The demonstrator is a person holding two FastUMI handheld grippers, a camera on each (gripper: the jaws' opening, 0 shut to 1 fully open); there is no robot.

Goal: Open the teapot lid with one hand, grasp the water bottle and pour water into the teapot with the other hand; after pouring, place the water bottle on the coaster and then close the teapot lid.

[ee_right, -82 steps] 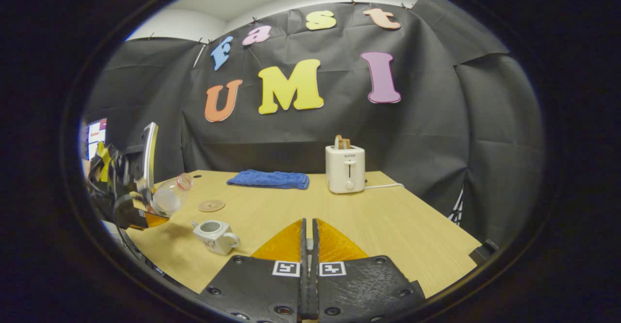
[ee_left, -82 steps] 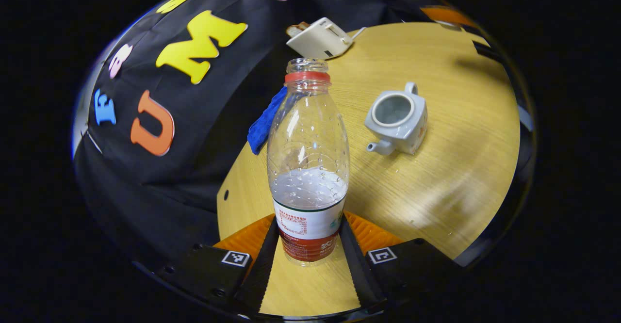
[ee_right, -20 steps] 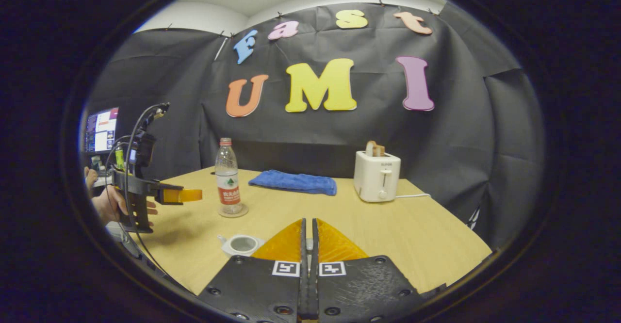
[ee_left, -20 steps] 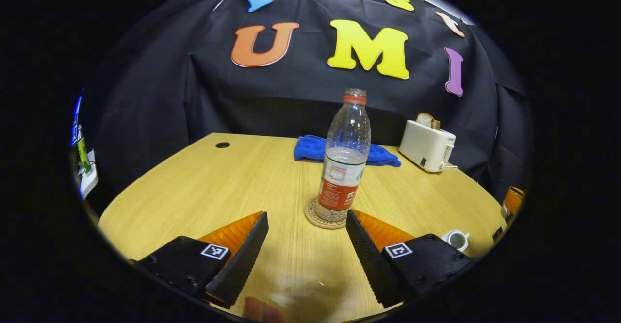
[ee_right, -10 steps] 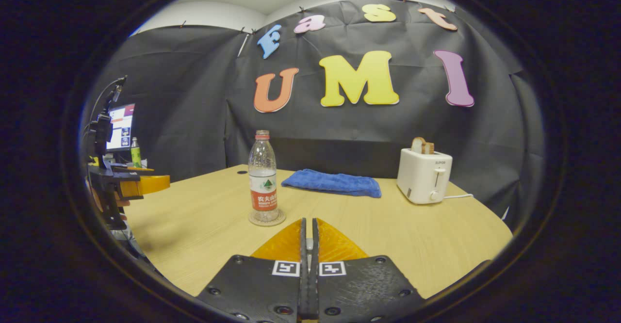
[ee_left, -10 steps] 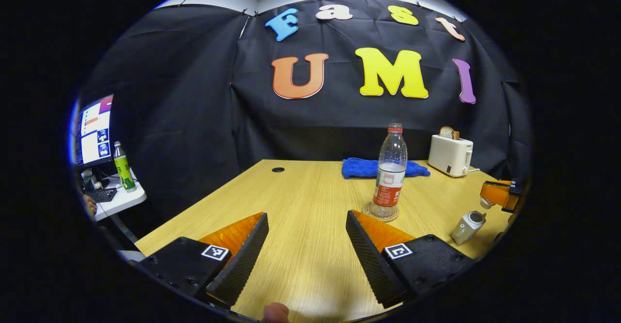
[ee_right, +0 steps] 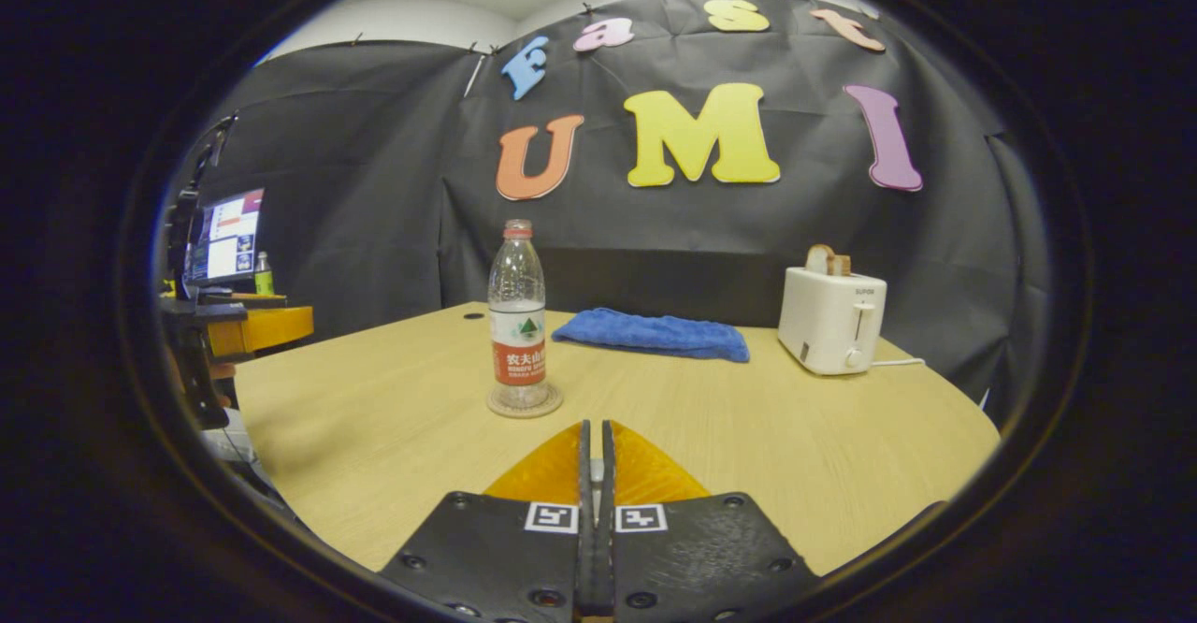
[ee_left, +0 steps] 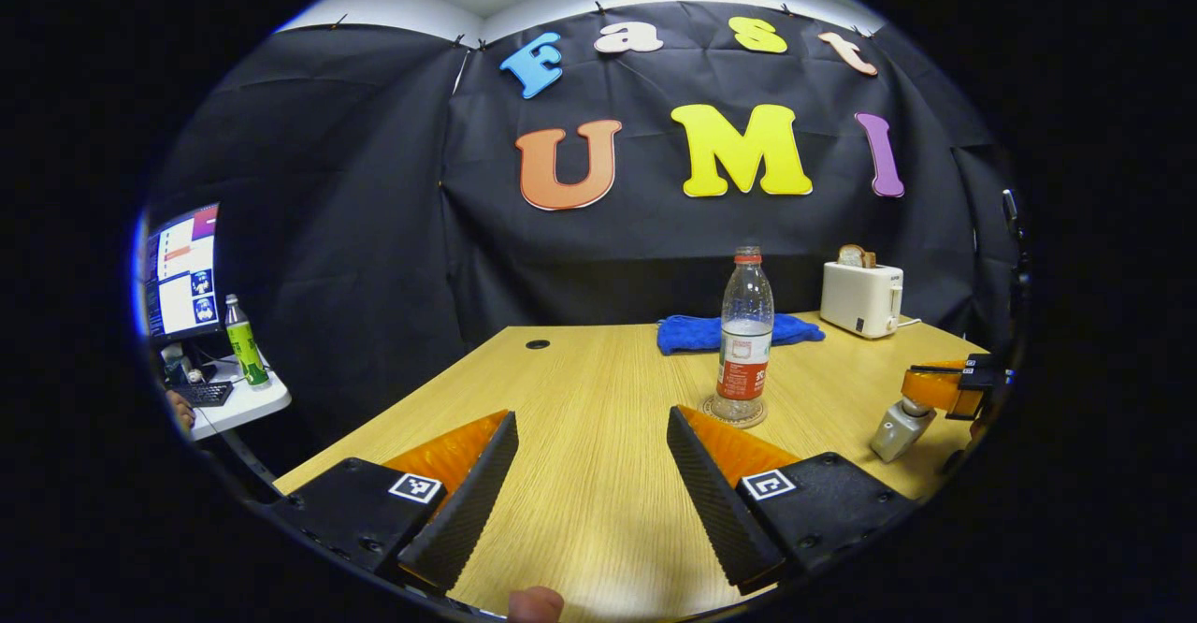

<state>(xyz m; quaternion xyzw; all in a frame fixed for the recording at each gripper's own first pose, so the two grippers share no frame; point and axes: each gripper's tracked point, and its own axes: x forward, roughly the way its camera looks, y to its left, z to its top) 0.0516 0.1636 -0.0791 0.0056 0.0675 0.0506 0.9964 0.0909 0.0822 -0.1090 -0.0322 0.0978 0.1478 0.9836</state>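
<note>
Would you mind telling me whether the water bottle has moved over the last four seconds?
Yes. The water bottle left the left tongs, and it now stands upright on the coaster, in front of the blue towel.

I'm working in a lab recording booth. Black cloth [ee_left: 374, 230] walls the wooden bench [ee_left: 580, 389]. A monitor [ee_left: 180, 272] glows on a side desk [ee_left: 238, 403].

clear plastic water bottle [ee_right: 517, 314], wood-grain table [ee_right: 748, 436]

I've got a blue towel [ee_right: 652, 334] along the table's [ee_right: 748, 436] far edge, white toaster [ee_right: 831, 321] with bread by its far right corner.
</note>
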